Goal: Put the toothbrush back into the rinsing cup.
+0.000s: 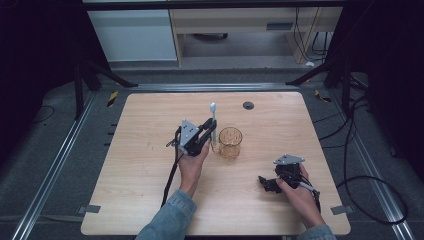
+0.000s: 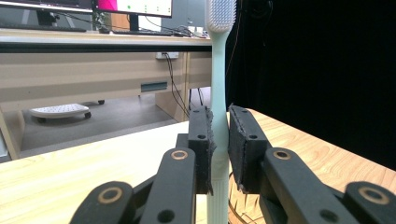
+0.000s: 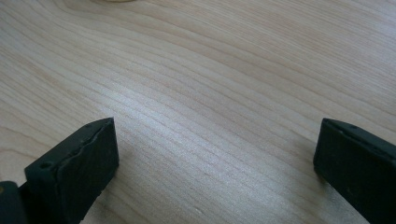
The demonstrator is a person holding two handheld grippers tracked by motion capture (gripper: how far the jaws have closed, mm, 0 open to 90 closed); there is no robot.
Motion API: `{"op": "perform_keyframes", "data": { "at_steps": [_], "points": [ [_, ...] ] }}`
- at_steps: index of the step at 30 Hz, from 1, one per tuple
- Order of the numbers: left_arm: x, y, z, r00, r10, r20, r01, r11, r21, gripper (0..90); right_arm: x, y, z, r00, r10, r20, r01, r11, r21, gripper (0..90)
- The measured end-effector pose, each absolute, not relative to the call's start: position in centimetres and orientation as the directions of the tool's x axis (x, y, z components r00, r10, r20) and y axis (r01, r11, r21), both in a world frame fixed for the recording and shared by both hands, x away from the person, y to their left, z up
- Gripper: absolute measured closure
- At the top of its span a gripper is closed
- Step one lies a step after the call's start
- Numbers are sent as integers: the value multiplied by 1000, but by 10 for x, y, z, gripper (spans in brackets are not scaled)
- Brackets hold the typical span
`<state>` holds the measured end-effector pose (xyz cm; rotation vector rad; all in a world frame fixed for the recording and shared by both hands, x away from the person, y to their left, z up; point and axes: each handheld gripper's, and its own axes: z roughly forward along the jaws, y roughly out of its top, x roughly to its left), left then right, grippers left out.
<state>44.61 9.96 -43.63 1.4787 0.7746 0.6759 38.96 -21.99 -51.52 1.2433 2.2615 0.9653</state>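
The left gripper [image 1: 209,131] holds a toothbrush [image 1: 214,121] upright, head up, just left of the amber glass [image 1: 230,143] near the middle of the table [image 1: 150,200]. In the left gripper view the pads [image 2: 205,140] pinch the pale handle [image 2: 218,154] from both sides, low on its length, with the bristle head [image 2: 220,14] high above and the butt end out of frame below. The step in hand looks like standing the brush in the glass, handle end down. To do it well, the brush should first rise until its lower end clears the rim, then shift right until it is over the mouth, then come straight down; the grip should not loosen before the end is inside, and the jaws should open only a little, so that the brush tips gently against the wall rather than knocking the glass. Whether the butt is already above the rim I cannot tell. The right gripper [image 1: 272,184] rests low on the table toward the near right, its jaws wide with nothing but bare wood [image 3: 210,93] between them; it is well apart from the glass and could steady it if needed. Room is generous: the glass stands far from every edge, the wood around it is bare, and a dark grommet [image 1: 248,105] lies beyond, out of the way.
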Motion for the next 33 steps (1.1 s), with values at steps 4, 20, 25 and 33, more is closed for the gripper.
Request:
{"op": "perform_keyframes", "data": {
  "at_steps": [4, 20, 25, 33],
  "points": [
    [443, 100, -440, 599, 800, -42, 75, -4, 997, 790, 390, -220, -515, -534, 845, -5, 581, 372, 724, 4],
    [438, 102, -451, 596, 803, -19, 100, -51, 994, 788, 390, -220, -515, -533, 846, -4, 582, 370, 724, 4],
    [439, 102, -457, 594, 804, -23, 116, -58, 992, 787, 390, -220, -515, -533, 846, -3, 583, 370, 724, 4],
    [440, 101, -460, 597, 802, -20, 132, -74, 988, 787, 390, -220, -515, -533, 846, -3, 583, 370, 724, 4]
  ]
}}
